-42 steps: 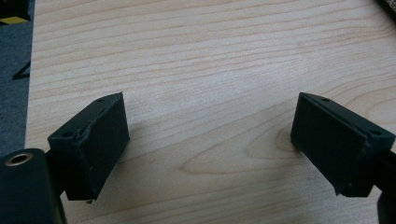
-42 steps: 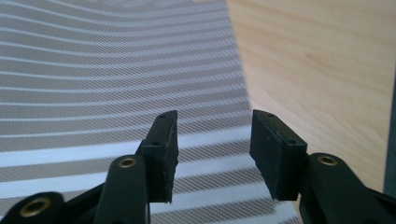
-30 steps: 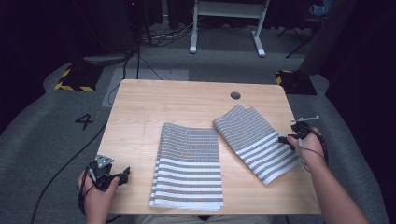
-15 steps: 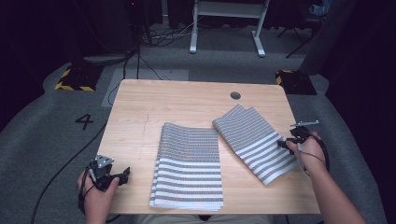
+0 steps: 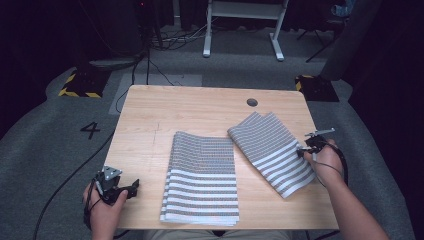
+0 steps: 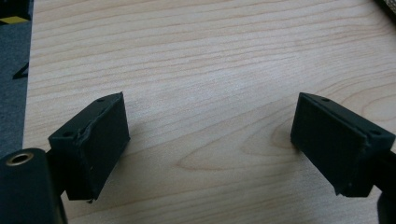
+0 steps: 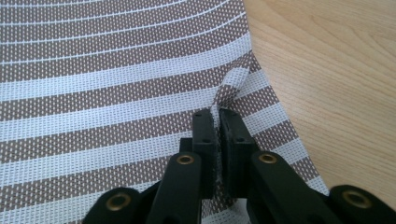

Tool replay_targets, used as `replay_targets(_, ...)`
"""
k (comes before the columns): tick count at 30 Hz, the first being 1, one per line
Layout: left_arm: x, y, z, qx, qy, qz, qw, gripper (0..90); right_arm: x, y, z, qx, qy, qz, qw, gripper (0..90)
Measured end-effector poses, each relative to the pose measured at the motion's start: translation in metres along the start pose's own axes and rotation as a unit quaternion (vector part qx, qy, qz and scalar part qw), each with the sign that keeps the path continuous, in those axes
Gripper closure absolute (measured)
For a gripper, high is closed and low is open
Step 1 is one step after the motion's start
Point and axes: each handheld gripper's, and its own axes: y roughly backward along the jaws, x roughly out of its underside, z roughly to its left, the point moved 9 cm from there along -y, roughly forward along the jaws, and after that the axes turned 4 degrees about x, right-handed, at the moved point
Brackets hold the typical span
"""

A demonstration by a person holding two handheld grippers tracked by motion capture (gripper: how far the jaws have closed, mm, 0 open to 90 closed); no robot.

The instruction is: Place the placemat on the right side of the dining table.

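Since a second ago, the right hand-held gripper (image 5: 302, 151) has been drawn slightly toward the person along the right edge of the angled mat, while the left hand-held gripper (image 5: 131, 188) has stayed where it was. In the right gripper view, the right hand-held gripper (image 7: 217, 122) is seen clenched on a small pinched fold at the edge of the right striped mat (image 7: 116, 84), with bare wood just beside it.

The left hand-held gripper (image 6: 210, 140) is held released, its jaws spread wide over the bare counter (image 6: 210, 60), with nothing between them; it is placed near the front left corner of the counter (image 5: 200, 107).

Two striped mats are counted on the counter. The left striped mat (image 5: 202, 177) lies flat and square to the front edge, at the middle. The right striped mat (image 5: 272, 145) lies turned at an angle, its near corner just beside the left one's top right corner. Two hands are seen, one on each hand-held gripper.
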Motion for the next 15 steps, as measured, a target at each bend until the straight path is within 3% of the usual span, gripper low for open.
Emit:
replay_targets(4,0.000,0.000,0.000,0.000,0.000,0.000,1.0000,11.6,-0.002,-0.001,-0.003,0.008,0.019,0.005,0.9998,87.6)
replay_targets(9,0.000,0.000,0.000,0.000,0.000,0.000,1.0000,11.6,-0.008,-0.004,-0.027,0.051,0.030,0.007,0.9982,88.4)
replay_targets(12,0.000,0.000,0.000,0.000,0.000,0.000,1.0000,11.6,-0.016,-0.001,-0.040,0.068,0.030,-0.011,0.9972,88.3)
replay_targets(15,0.000,0.000,0.000,0.000,0.000,0.000,1.0000,11.6,-0.022,0.005,-0.043,0.069,0.025,-0.032,0.9968,88.3)
